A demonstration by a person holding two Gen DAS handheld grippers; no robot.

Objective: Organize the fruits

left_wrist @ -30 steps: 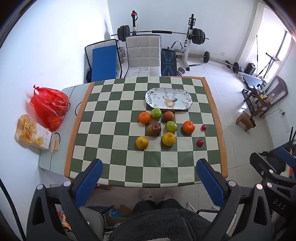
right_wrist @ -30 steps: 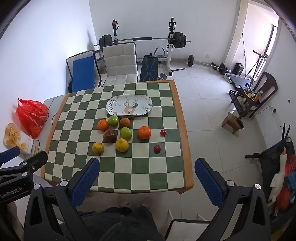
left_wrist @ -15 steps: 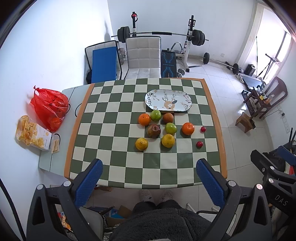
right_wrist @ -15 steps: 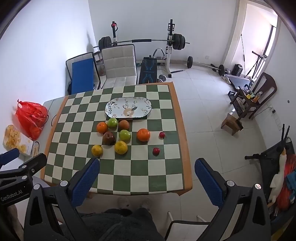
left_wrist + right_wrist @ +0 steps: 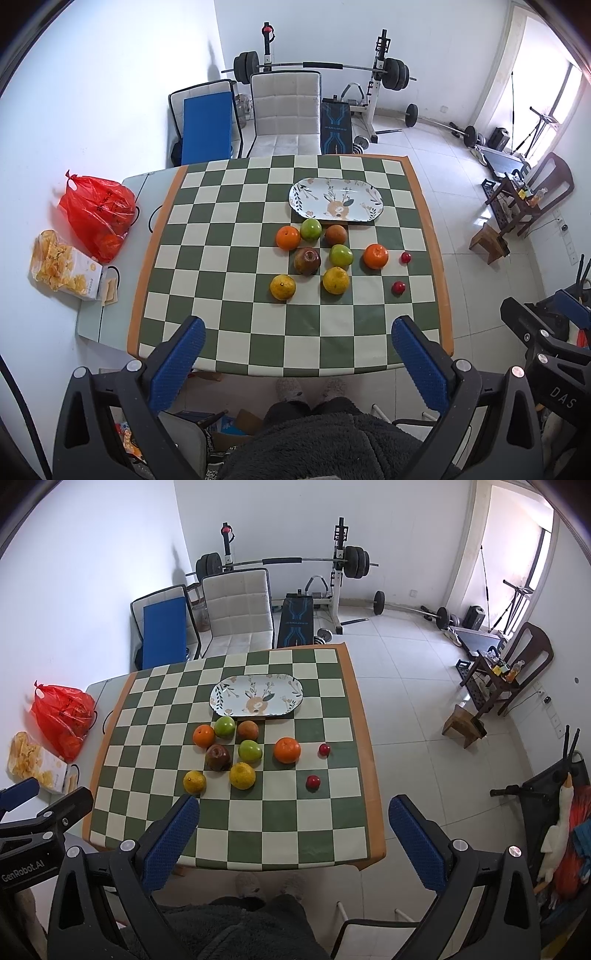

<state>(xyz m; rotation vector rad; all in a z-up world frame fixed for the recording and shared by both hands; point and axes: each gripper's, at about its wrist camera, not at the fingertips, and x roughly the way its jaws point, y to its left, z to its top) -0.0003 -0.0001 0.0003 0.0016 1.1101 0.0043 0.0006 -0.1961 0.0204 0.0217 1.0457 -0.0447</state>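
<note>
Several fruits lie on a green-and-white checked table [image 5: 236, 325] [image 5: 280, 834]: two oranges [image 5: 376, 256] [image 5: 287, 750], two green apples [image 5: 340, 255] [image 5: 250, 751], a dark red apple [image 5: 307, 260] [image 5: 218, 757], a brown fruit [image 5: 335, 234], two yellow citrus [image 5: 335, 280] [image 5: 242, 775] and two small red fruits [image 5: 398, 287] [image 5: 313, 782]. An empty oval patterned plate [image 5: 336, 200] [image 5: 256, 700] lies just behind them. My left gripper [image 5: 295, 350] and right gripper [image 5: 291, 827] are both open and empty, held high above the table's near edge.
A red plastic bag [image 5: 98, 212] and a snack box [image 5: 62, 266] sit on a side surface left of the table. Chairs [image 5: 284, 110] and a weight bench [image 5: 332, 74] stand behind it. A wooden stool [image 5: 489, 242] and tiled floor are to the right.
Both grippers have drifted slightly; the view of the table has shifted a little. No fruit has moved.
</note>
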